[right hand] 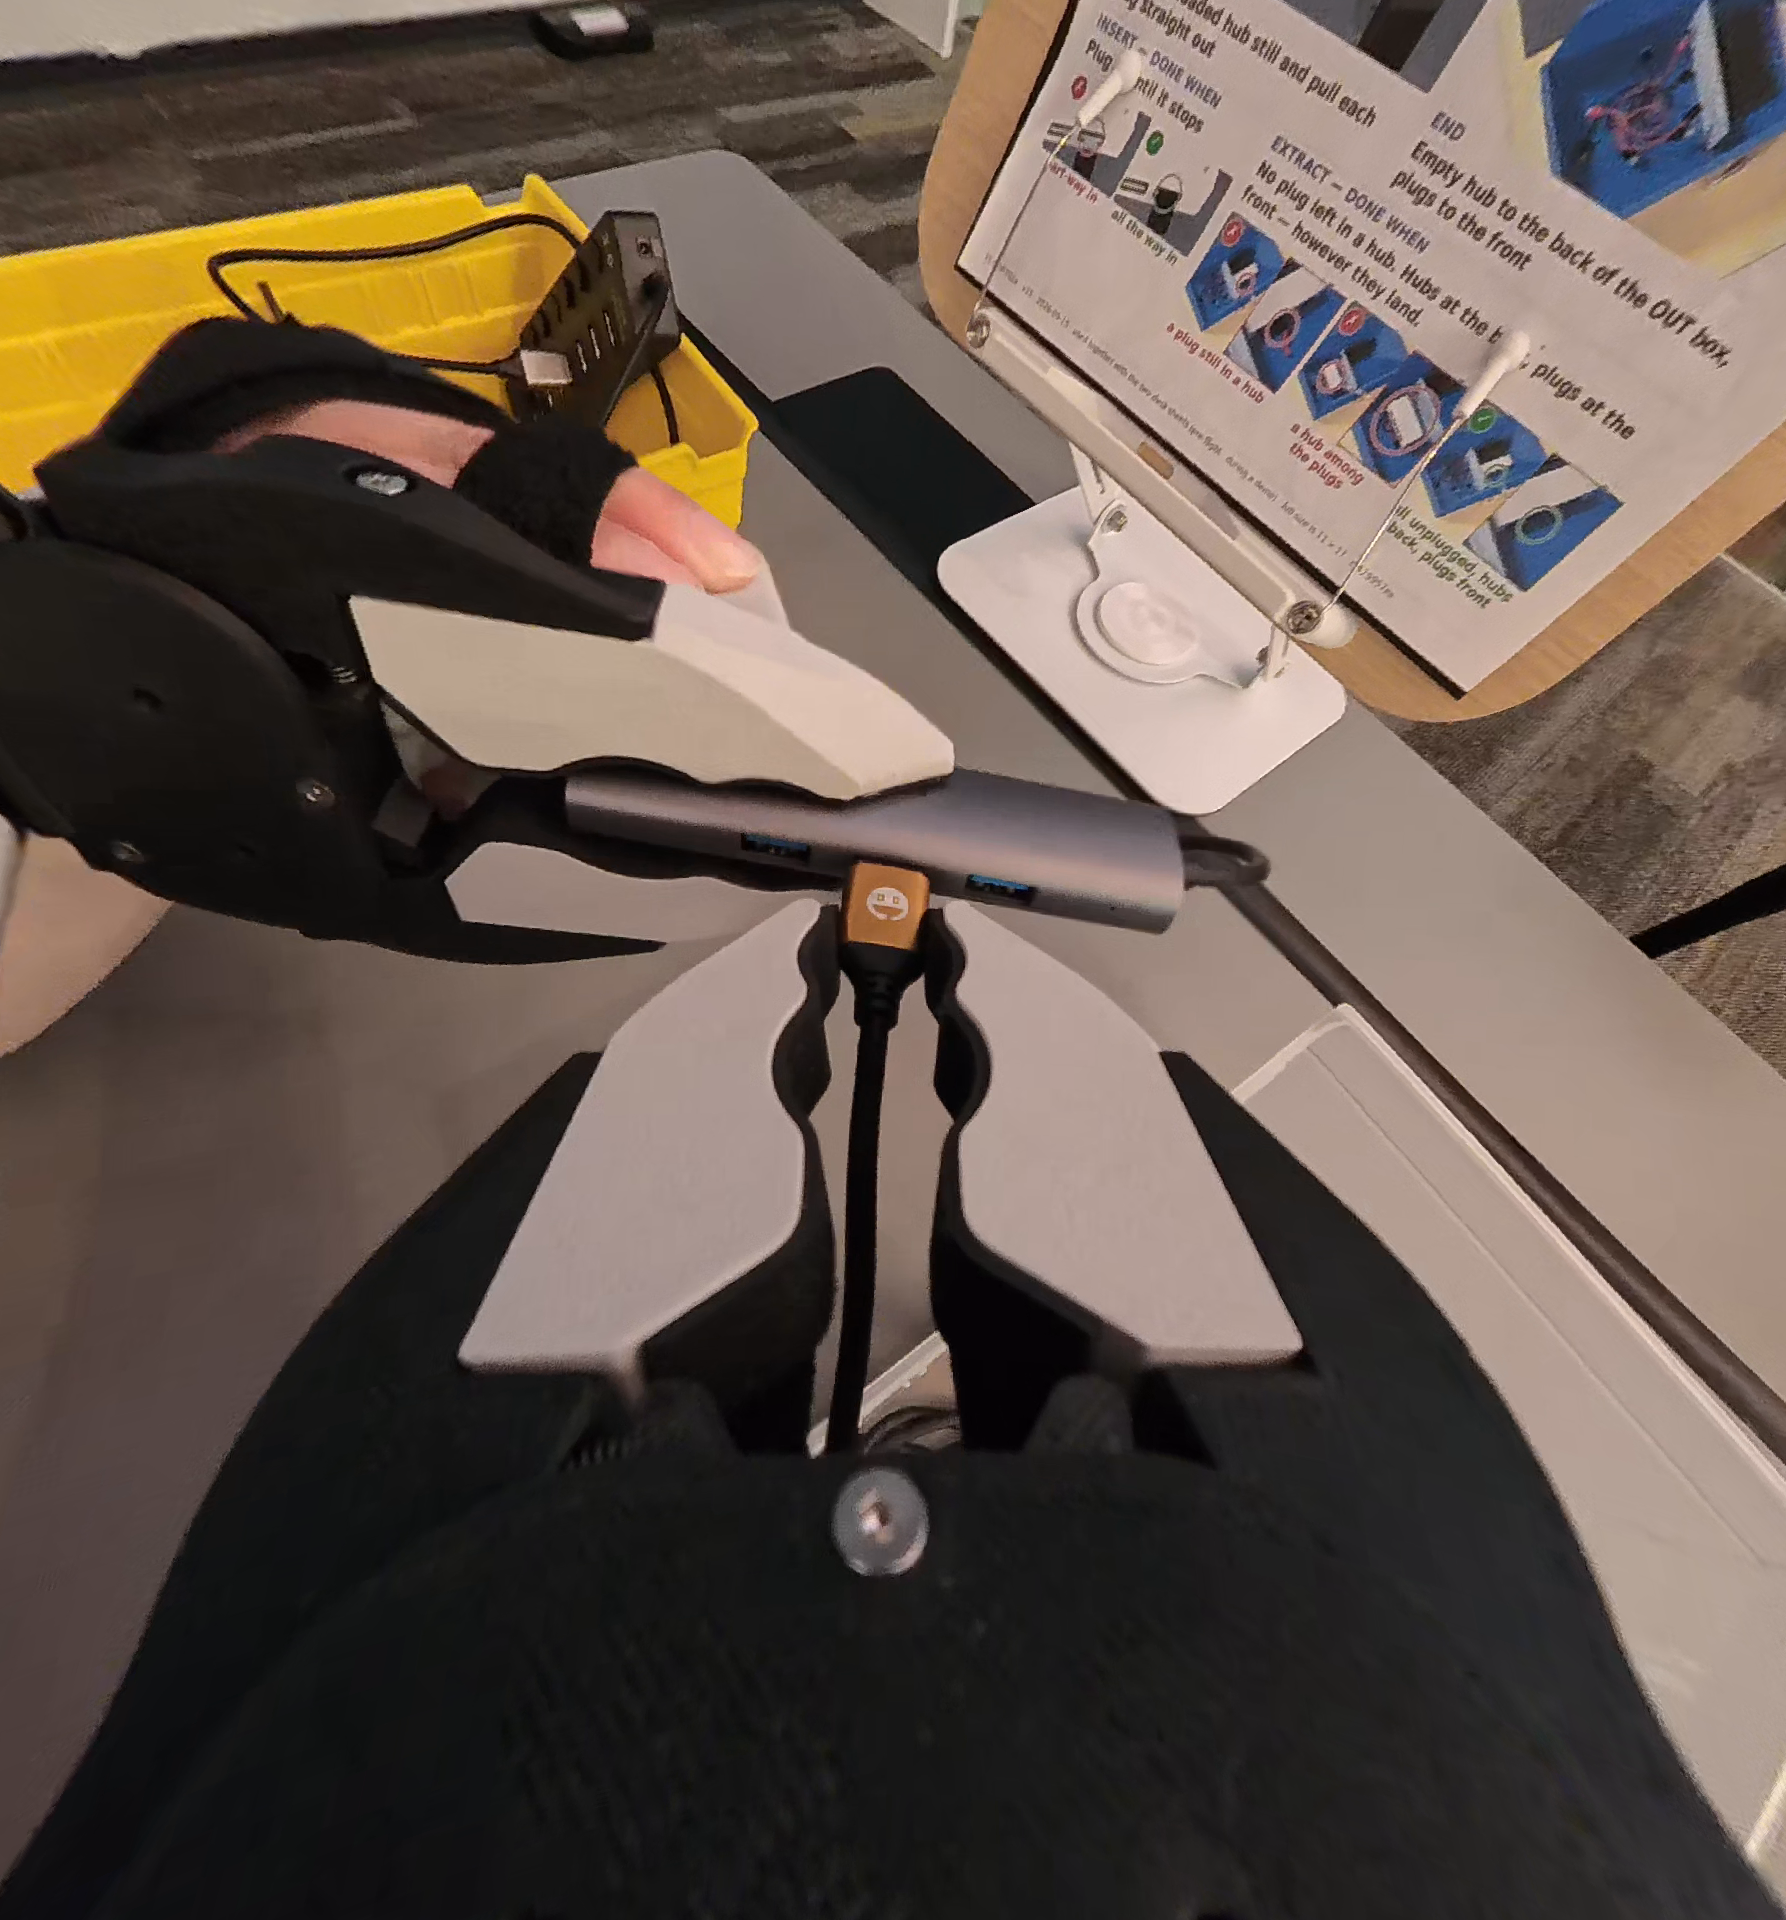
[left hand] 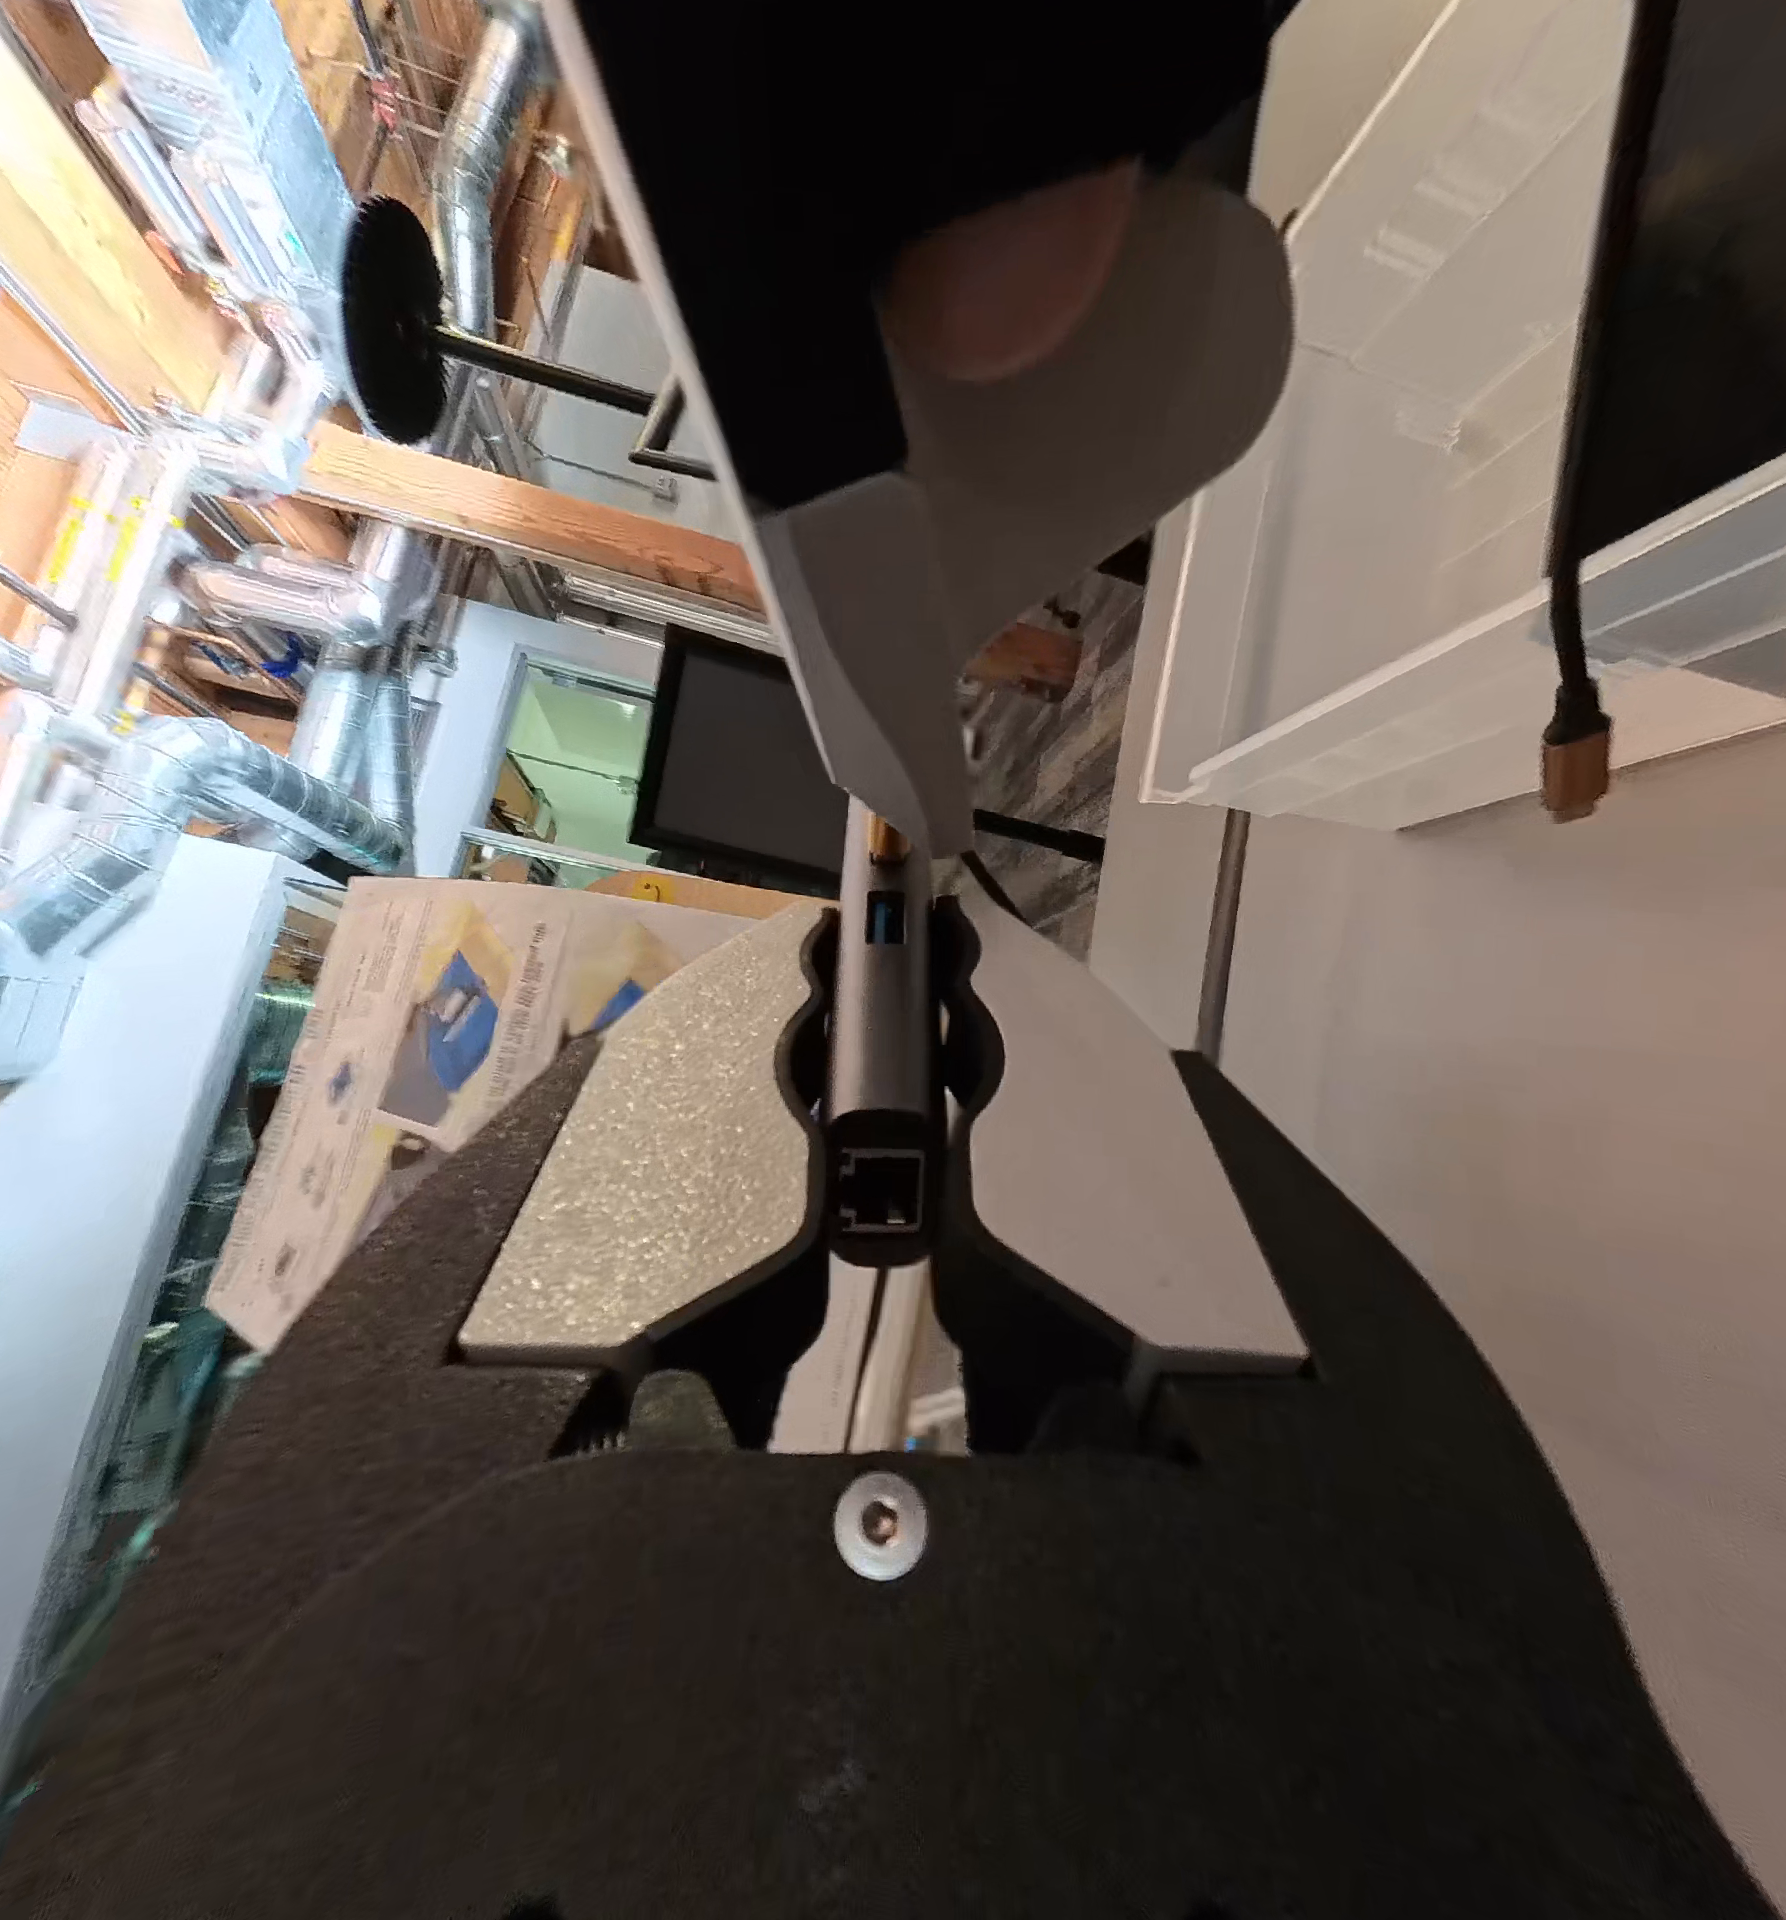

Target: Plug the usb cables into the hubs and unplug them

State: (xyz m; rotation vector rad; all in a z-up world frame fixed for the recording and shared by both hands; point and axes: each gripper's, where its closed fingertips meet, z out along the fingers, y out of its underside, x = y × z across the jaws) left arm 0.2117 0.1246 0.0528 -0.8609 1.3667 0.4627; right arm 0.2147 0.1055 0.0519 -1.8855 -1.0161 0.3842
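while the left gripper clamps the grey hub and the right gripper pinches the orange plug, any sideways pull risks bending the connector or twisting the hub loose.

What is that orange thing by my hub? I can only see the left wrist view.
Observer: It is an orange plug on a black cable, gripped by the right tool.
Operator: Is it inside the hub?
Observer: It looks so. It meets the middle of the grey hub's side, with no metal showing between them.
Operator: Is there another hub anywhere?
Observer: Yes, a black hub lies in a yellow bin at the upper left of the right wrist view.
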